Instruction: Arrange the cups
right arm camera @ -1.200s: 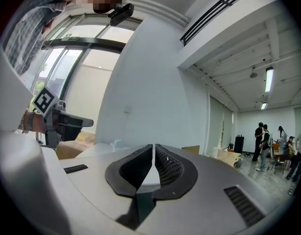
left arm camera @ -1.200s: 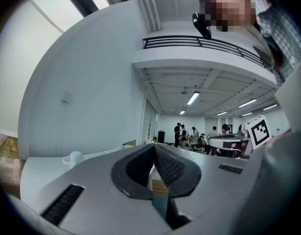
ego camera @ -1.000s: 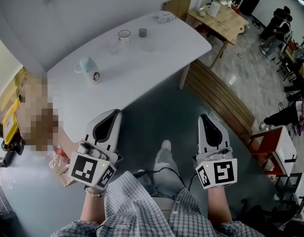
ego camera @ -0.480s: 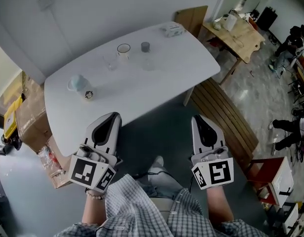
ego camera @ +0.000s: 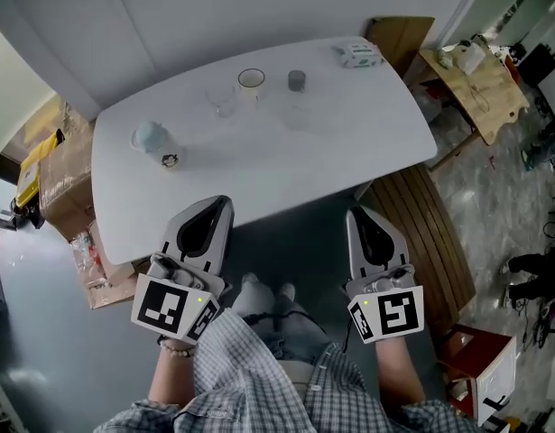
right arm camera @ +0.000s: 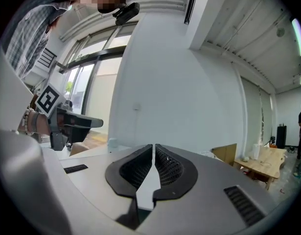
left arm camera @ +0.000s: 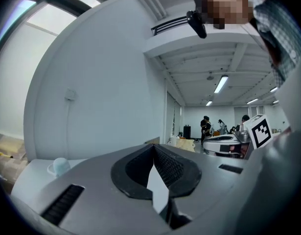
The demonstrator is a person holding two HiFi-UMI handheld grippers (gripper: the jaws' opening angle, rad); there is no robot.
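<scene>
Brown cardboard boxes [ego camera: 68, 177] stood on the floor against the left end of the white round-cornered table [ego camera: 286, 165].

On the table, near its left end, stood a pale blue ceramic mug [ego camera: 151, 137]. A small black-and-white figure [ego camera: 171, 160] was just beside it on the near side.

Toward the table's far edge, about mid-length, three cups stood in a loose row, apart from one another:
- a clear drinking glass [ego camera: 225, 101], faint in the head view
- a clear cup with a dark rim [ego camera: 251, 80]
- a small grey cup [ego camera: 297, 80]

A white-and-green packet [ego camera: 356, 54] lay at the table's far right corner. A slatted wooden bench [ego camera: 420, 233] lay on the floor off the table's right end.

Left gripper [ego camera: 217, 209] was held at the table's near edge, toward the mug end. Its jaws were together with the tips meeting and nothing between them.

Right gripper [ego camera: 357, 216] was held off the near edge, toward the table's right end. Its jaws were together but for a thin slit, with nothing between them.

Neither gripper touched a cup.
</scene>
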